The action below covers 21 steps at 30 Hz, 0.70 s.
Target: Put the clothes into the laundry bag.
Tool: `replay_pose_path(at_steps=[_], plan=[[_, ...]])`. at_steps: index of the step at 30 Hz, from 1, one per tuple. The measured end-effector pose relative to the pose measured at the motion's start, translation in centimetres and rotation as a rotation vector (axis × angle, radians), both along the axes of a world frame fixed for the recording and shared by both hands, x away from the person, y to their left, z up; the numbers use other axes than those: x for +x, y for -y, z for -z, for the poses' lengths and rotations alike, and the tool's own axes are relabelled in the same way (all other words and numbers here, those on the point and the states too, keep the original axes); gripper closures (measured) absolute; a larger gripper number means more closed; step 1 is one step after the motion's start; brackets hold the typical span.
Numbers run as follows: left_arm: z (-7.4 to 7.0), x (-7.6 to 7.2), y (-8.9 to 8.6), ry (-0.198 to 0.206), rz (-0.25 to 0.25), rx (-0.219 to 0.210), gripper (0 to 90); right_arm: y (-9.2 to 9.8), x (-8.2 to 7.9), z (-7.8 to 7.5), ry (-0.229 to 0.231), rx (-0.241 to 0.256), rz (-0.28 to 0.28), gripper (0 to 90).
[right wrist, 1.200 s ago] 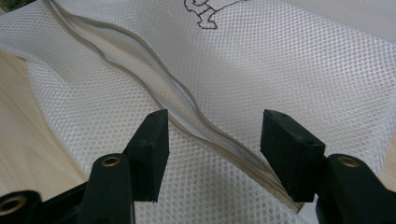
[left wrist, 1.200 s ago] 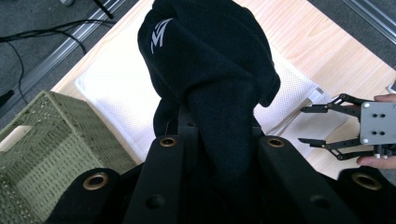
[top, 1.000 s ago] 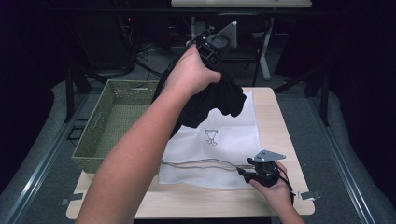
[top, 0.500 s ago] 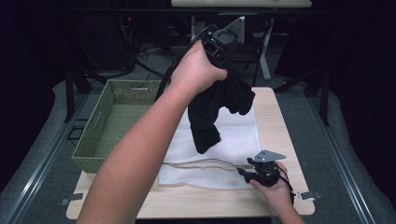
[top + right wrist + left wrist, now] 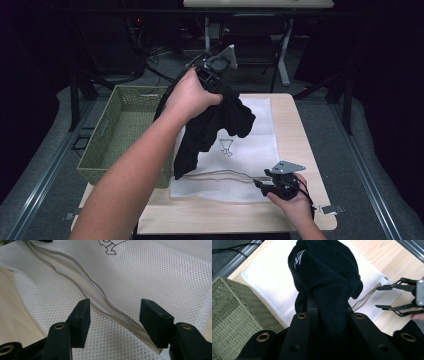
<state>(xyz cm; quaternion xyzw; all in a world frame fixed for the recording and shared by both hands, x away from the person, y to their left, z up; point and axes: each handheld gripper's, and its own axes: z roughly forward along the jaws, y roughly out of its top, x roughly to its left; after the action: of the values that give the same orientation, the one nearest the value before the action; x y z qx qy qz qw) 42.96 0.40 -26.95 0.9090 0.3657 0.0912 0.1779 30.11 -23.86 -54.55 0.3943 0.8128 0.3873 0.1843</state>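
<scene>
clamping black garment (image 5: 215,125), right gripper (image 5: 260,183) jaws wide.

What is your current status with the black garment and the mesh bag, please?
Left gripper shut on black garment, lifted above white mesh bag. Right gripper open over bag's zipper. Nothing in the way.

A mesh bag (image 5: 250,160) lies across the middle of the table (image 5: 300,130), a basket (image 5: 120,130) at its left edge. My left gripper (image 5: 212,75) hangs a garment (image 5: 210,127) over the bag; my right gripper (image 5: 262,184) rests near the front edge.
</scene>
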Motion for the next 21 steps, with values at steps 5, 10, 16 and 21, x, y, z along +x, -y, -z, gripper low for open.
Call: replay_pose_path(at_steps=[5,10,16,21], plan=[[1.5,0.0,-2.1,-0.010,-0.018,-0.006,78.8,0.0,0.0,0.0,-0.007,0.007,0.005,42.2],[3.0,-0.6,-4.2,-0.023,-0.030,-0.005,78.8,0.0,0.0,0.0,-0.006,0.006,0.006,42.2],[4.8,-1.3,-6.0,-0.030,-0.038,0.013,78.7,-0.1,0.0,0.1,-0.007,0.001,0.006,42.2],[6.2,-2.0,-6.9,-0.042,-0.032,0.003,78.7,-0.1,0.0,0.1,-0.005,-0.002,0.005,42.2]])
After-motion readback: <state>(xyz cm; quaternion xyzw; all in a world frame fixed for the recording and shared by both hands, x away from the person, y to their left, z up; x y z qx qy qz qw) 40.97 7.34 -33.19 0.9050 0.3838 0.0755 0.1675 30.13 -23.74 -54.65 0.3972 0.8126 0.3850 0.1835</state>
